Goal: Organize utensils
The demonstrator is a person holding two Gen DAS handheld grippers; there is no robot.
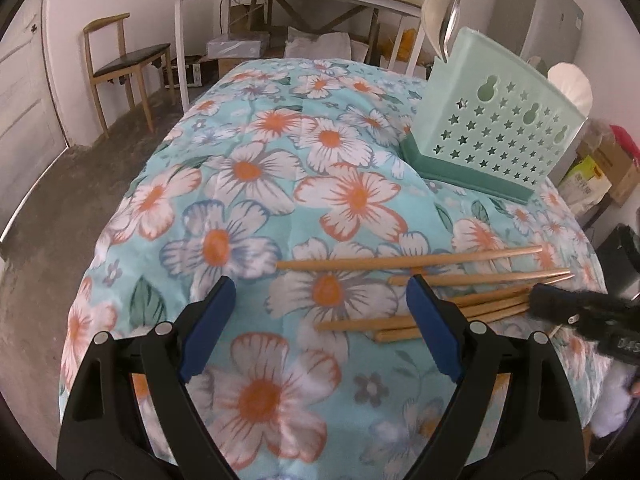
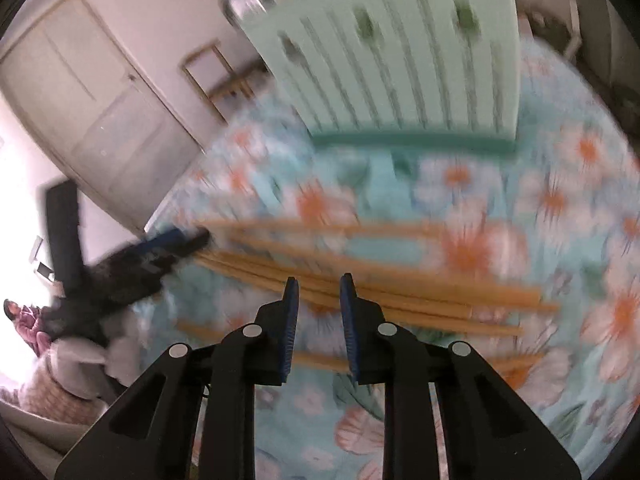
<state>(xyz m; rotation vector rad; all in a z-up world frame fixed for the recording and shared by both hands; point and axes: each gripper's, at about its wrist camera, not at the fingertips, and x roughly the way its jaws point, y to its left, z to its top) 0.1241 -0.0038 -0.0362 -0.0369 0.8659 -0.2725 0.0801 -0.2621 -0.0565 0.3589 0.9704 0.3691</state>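
**A:** Several tan bamboo chopsticks (image 1: 408, 262) lie loose on the desk under its turquoise flowered cloth (image 1: 248, 168), going by the left wrist view. They fan out on the near right side. The pale green plastic utensil holder with star-shaped holes (image 1: 500, 128) stands farther off on the right, with a steel spoon (image 1: 452, 20) and a white ladle (image 1: 434, 12) upright in it.

**B:** And the left tool (image 1: 320, 300)?

**A:** Its jaws stand wide apart with nothing between them. It tilts down toward the cloth, and its right finger overlaps the near ends of the sticks in the picture. I cannot tell whether it touches them. The right tool (image 1: 576, 312) reaches in from the right edge over the far ends.

**B:** What does the right wrist view give?

**A:** It is blurred. The right tool (image 2: 319, 284) tilts down over the middle of the chopstick pile (image 2: 380, 292). Its jaws are narrow but parted, and I cannot see them pressing on a stick. The holder (image 2: 400, 60) stands beyond, and the left tool (image 2: 168, 252) sits at the left end of the pile.

**B:** How should the sticks handle?

**A:** Light, stiff and smooth, I would judge, so they may roll or pivot. Pinching one near its middle should keep it level. The soft cloth may let a fingertip slip underneath.
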